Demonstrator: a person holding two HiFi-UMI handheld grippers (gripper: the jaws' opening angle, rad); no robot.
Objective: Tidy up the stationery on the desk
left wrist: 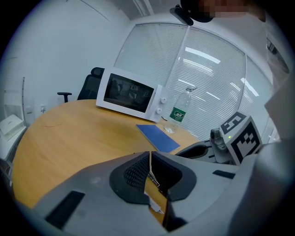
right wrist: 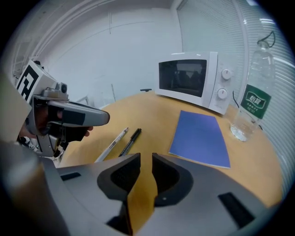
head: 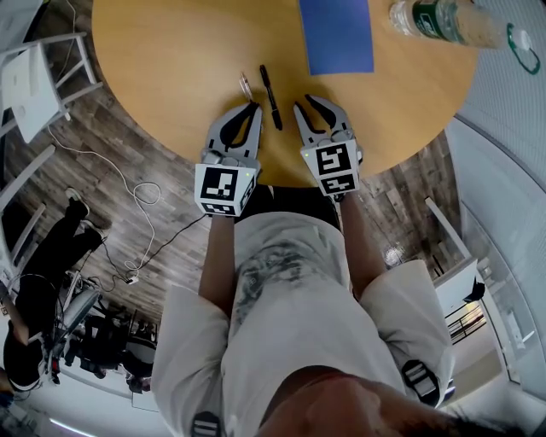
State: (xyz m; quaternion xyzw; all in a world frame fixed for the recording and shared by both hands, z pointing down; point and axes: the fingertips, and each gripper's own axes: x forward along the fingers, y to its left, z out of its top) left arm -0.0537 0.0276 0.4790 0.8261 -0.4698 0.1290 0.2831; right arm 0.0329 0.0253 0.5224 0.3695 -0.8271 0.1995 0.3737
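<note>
A black pen [head: 270, 96] [right wrist: 130, 142] and a white pen [head: 246, 85] [right wrist: 112, 144] lie side by side on the round wooden table [head: 162, 68], near its front edge. A blue notebook [head: 336, 34] [left wrist: 157, 136] [right wrist: 200, 137] lies flat farther in. My left gripper [head: 249, 111] [left wrist: 150, 156] hovers just left of the pens, shut with nothing in it. My right gripper [head: 307, 104] [right wrist: 146, 159] sits just right of the black pen, open by a narrow gap and holding nothing. Neither gripper touches a pen.
A clear water bottle with a green label [head: 444, 21] [left wrist: 178, 113] [right wrist: 251, 103] stands beyond the notebook. A white microwave [left wrist: 129, 96] [right wrist: 191, 79] sits at the table's far side. A white chair [head: 34, 81] and loose cables [head: 128, 183] are on the floor at left.
</note>
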